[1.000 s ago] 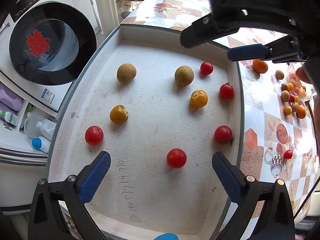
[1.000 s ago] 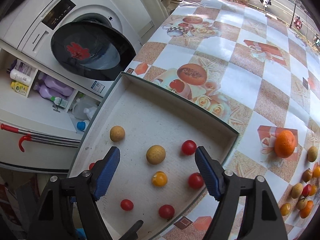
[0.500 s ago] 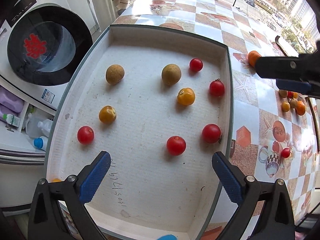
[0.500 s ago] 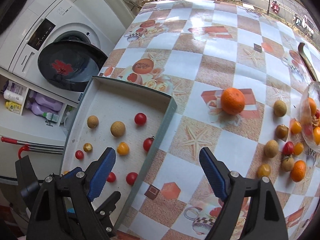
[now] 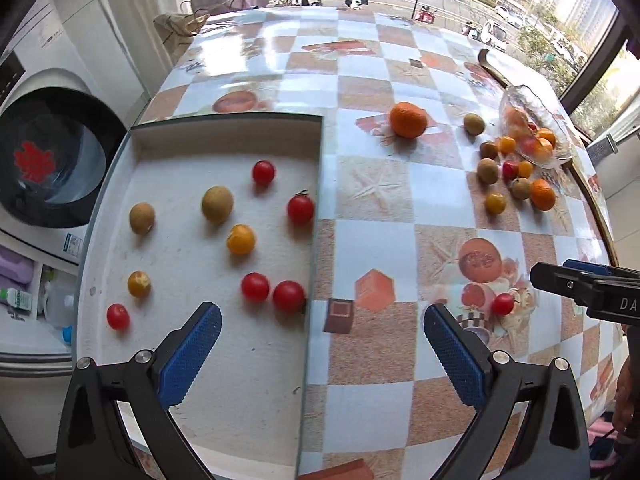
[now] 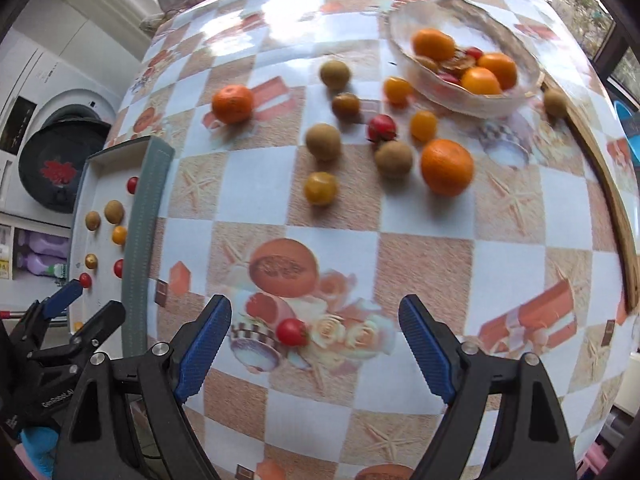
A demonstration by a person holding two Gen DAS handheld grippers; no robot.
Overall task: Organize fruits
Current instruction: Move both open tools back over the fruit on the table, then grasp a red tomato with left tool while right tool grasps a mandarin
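A white tray (image 5: pixel 168 380) with a grey rim holds several cherry tomatoes, longans and small yellow fruits. My left gripper (image 5: pixel 322 346) is open and empty above the tray's right edge. My right gripper (image 6: pixel 314 342) is open and empty above the table, with a lone cherry tomato (image 6: pixel 291 332) just ahead between its fingers; that tomato also shows in the left wrist view (image 5: pixel 503 304). A glass bowl (image 6: pixel 500 100) holds oranges. Loose fruit lies beside it, including an orange (image 6: pixel 447 166) and a longan (image 6: pixel 323 141).
The table carries a checkered fruit-print cloth (image 6: pixel 420 264). A lone orange (image 5: pixel 408 120) sits mid-table. A washing machine (image 5: pixel 44 160) and shelves with bottles stand left of the table. A wooden rim (image 6: pixel 616 200) runs along the table's right side.
Both grippers have swung right. The right one left the tray and now faces the bowl and loose fruit. The left one shifted from over the tray's middle to its right edge.
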